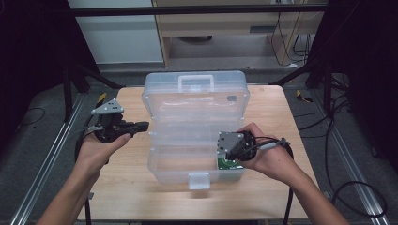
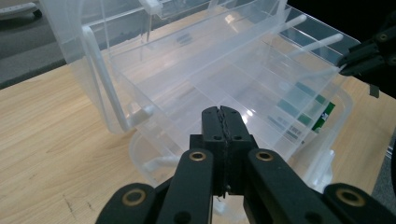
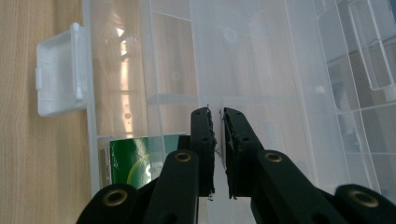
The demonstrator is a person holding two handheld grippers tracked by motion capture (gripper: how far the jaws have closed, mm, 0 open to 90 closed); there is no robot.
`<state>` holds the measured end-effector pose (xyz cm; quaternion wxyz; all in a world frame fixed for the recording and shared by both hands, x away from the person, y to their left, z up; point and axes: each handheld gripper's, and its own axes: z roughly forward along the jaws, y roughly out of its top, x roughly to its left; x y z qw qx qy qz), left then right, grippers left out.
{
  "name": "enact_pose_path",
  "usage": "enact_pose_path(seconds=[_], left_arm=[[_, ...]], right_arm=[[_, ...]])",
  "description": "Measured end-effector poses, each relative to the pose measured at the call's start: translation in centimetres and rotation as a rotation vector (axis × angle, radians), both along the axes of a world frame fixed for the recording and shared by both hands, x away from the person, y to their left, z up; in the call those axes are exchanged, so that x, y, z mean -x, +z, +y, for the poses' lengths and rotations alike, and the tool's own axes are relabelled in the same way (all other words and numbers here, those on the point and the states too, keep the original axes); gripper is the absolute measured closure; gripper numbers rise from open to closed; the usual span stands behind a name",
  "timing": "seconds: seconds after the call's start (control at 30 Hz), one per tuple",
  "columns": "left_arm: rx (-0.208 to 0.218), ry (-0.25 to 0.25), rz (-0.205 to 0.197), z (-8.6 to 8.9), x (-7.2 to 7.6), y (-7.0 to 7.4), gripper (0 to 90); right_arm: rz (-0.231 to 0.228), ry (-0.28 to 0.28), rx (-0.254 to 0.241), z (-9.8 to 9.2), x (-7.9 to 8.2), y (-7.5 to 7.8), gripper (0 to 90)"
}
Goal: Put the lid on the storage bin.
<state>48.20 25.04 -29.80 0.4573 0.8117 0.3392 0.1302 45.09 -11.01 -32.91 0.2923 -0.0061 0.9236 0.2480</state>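
While left tongs (image 2: 220, 112) hover closed, right tongs (image 3: 215, 114) seemingly grip plastic box (image 1: 159, 101).

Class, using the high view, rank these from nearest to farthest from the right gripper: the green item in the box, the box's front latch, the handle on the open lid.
1. Green item: right under the right gripper, in the box's right corner.
2. Front latch: the near wall's middle, leftward.
3. Lid handle: far edge.
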Motion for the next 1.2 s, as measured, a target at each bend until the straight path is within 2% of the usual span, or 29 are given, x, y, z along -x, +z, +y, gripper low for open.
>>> enact_pose_path(seconds=[0.2,0.3,0.4,0.53,0.63,0.87,1.2], left_arm=[[0.004,0.015,0.013,0.0,-0.8,-0.1,89.9],[0.034,0.032,0.036,0.4,-1.5,-0.1,89.9],[0.025,0.042,0.037,0.6,-2.0,0.2,89.9],[0.054,0.055,0.050,0.8,-2.7,0.5,89.9],[0.056,0.060,0.058,0.9,-3.0,0.5,89.9],[0.058,0.073,0.064,1.0,-3.5,0.2,89.9],[0.077,0.071,0.063,1.2,-3.2,0.1,89.9]], right_arm=[[0.000,0.000,-0.002,0.0,0.1,-0.1,82.8],[0.001,0.002,-0.003,0.0,0.1,-0.1,82.5],[0.001,0.002,-0.001,0.0,0.2,-0.2,82.4],[0.000,-0.001,-0.001,0.0,0.3,-0.3,82.4],[0.000,0.004,0.000,0.0,0.3,-0.3,82.3],[0.004,0.006,0.006,0.0,0.5,-0.5,82.3],[0.019,-0.001,0.024,0.2,0.7,-0.5,82.7]])
